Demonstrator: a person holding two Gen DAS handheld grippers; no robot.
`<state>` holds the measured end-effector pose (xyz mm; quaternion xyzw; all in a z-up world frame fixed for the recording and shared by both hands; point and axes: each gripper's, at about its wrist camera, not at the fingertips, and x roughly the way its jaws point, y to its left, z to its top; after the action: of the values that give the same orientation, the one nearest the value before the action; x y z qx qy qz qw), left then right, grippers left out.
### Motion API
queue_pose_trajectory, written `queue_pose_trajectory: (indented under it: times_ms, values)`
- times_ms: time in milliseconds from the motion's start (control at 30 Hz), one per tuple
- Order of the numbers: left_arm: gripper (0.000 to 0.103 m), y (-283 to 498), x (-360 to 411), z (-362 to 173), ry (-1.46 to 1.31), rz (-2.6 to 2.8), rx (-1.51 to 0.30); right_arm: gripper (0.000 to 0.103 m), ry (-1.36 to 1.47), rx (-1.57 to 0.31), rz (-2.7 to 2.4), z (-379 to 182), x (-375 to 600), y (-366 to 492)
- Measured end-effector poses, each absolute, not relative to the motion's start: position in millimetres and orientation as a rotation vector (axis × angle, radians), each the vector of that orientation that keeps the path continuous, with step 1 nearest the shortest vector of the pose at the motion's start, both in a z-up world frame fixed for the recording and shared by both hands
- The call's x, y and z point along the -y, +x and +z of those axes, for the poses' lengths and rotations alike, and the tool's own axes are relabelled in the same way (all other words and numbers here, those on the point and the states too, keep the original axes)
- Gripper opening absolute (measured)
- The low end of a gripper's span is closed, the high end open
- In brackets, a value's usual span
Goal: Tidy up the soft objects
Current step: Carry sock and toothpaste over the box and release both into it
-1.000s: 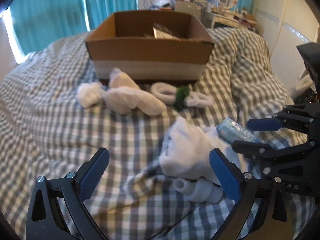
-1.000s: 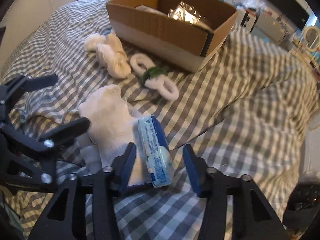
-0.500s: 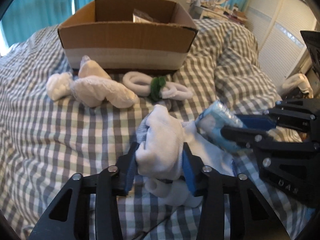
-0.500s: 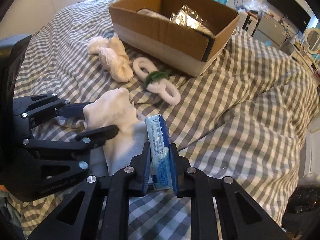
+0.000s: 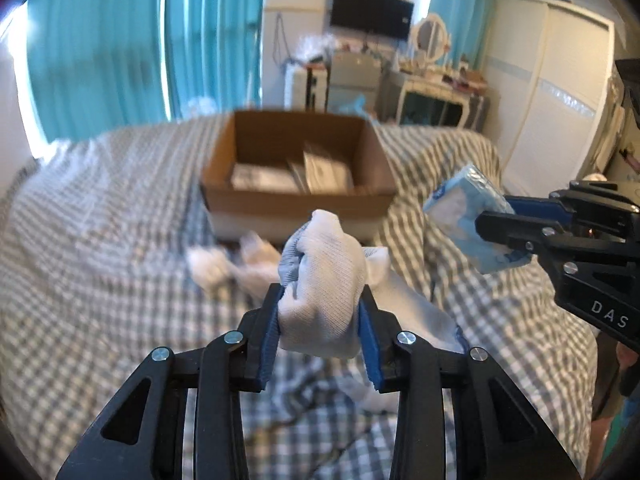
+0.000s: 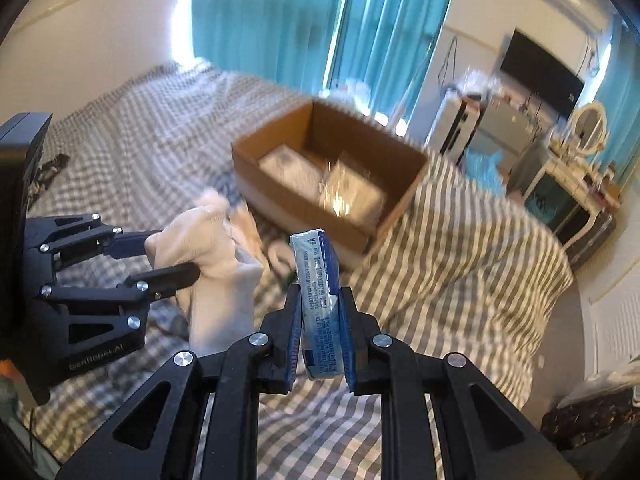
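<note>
Left tongs clamped the white knitted sock; right tongs clamped the blue plastic tissue pack. Open brown cardboard box sat ahead of both, slightly nearer the right.

Checked bed cover, open cardboard box on it, pale socks just before the box

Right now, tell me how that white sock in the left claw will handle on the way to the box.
The white sock looks floppy: its free end droops behind the left claw. It bunches where pinched, so it's likely light and compressible. Knit fabric probably won't slip.
</note>
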<state>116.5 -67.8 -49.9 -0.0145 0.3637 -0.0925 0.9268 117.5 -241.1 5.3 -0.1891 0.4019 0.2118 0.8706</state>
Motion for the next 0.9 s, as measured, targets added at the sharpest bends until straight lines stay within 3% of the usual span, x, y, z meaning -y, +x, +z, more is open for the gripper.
queue_pose_trajectory:
  times_ms: [467,700,900]
  values:
    - [0.035,177.1,13.6,36.0,-0.026,-0.136,-0.571,0.017,-0.359,-0.646,0.416,91.4,189.9,133.0]
    - [0.035,251.4,23.7,16.9,0.035,-0.121,-0.606,0.017,-0.238,-0.654,0.37,89.6,181.3,199.9]
    - [0.035,317.0,37.3,-30.1,0.063,-0.135,-0.704,0.017,-0.148,-0.749,0.312,50.3,193.5,277.0]
